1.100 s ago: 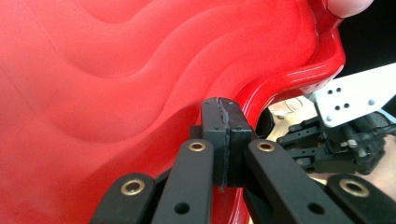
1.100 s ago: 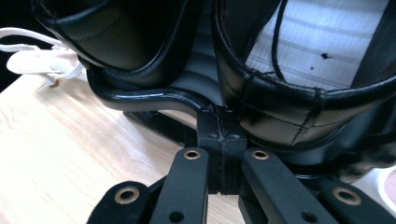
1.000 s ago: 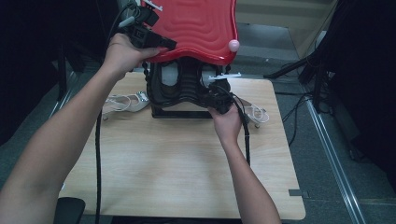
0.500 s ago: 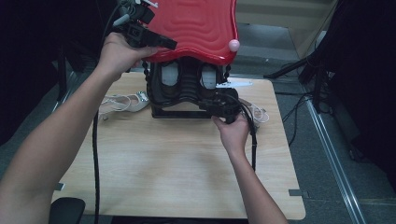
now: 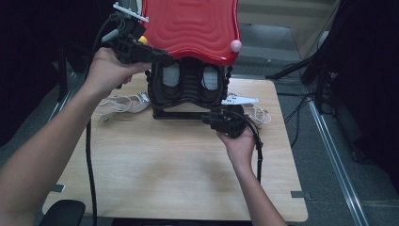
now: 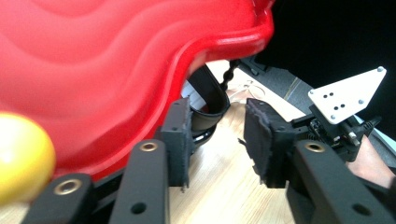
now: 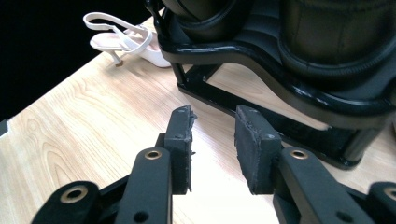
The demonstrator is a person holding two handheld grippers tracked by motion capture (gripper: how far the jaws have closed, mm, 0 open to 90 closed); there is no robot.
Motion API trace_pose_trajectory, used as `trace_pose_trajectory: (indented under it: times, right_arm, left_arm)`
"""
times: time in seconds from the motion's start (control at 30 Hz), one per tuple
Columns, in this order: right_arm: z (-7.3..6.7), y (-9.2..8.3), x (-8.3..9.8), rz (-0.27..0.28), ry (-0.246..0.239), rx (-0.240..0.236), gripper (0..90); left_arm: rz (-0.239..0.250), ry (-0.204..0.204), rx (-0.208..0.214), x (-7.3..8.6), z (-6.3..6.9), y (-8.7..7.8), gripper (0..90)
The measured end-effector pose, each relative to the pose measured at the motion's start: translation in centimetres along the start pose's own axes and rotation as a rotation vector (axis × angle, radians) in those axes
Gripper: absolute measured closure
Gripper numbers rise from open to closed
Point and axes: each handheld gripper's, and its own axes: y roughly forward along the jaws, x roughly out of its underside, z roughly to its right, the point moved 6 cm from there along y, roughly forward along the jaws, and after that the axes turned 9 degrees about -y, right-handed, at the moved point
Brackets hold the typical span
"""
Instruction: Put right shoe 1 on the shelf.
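Note:
A stand with a red wavy top (image 5: 190,26) and a black frame (image 5: 176,114) holds black shoes (image 5: 188,84) at the back of the wooden table (image 5: 174,174). My left gripper (image 5: 164,59) is raised at the left edge of the red top (image 6: 116,60). Its jaws have just been opening and nothing is between them (image 6: 217,135). My right gripper (image 5: 209,117) is low on the table, pointing at the black frame's base bar (image 7: 261,100). Its jaws have also just been opening, with only bare table between them (image 7: 215,140).
A white sandal (image 5: 124,102) lies left of the stand and another (image 5: 256,113) lies to its right. A yellow ball (image 5: 142,40) and a pink ball (image 5: 235,45) sit at the red top's corners. Cables trail from both grippers across the table.
Both grippers have opened and drawn back from the stand: the left away from the red top's edge, the right toward the near side of the table.

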Motion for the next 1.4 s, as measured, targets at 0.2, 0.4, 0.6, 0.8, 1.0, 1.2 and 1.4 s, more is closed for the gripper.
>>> trace_pose_trajectory:
  times: [0.2,0.4,0.6,0.8,1.0,1.2,1.4]
  right_arm:
    - [-0.7,-0.1,1.5,-0.029,0.013,-0.035,70.5]
    - [-1.1,-0.4,3.0,-0.040,0.047,-0.057,66.7]
    - [-1.2,-0.4,4.4,-0.047,0.083,-0.073,60.4]
    - [-1.1,-0.7,5.1,-0.036,0.044,-0.104,57.2]
    - [-1.2,-1.1,5.5,-0.025,0.006,-0.045,53.5]
    - [-0.7,-1.0,6.2,-0.027,0.056,0.008,50.1]
    - [-0.7,-1.0,6.7,-0.029,0.061,-0.047,49.9]
  left_arm:
    - [-0.008,0.006,0.014,2.4,0.4,-0.2,57.8]
    - [-0.018,-0.002,0.012,5.1,0.1,-0.2,57.3]
    - [-0.037,-0.013,0.006,7.4,-0.5,0.2,56.9]
    - [-0.059,-0.036,0.013,10.3,-1.4,1.4,56.8]
    - [-0.086,-0.052,0.024,12.9,-2.0,2.5,56.1]
    - [-0.092,-0.040,0.039,15.3,-1.8,3.3,55.9]
    - [-0.096,-0.079,0.043,17.6,-2.5,4.3,56.6]
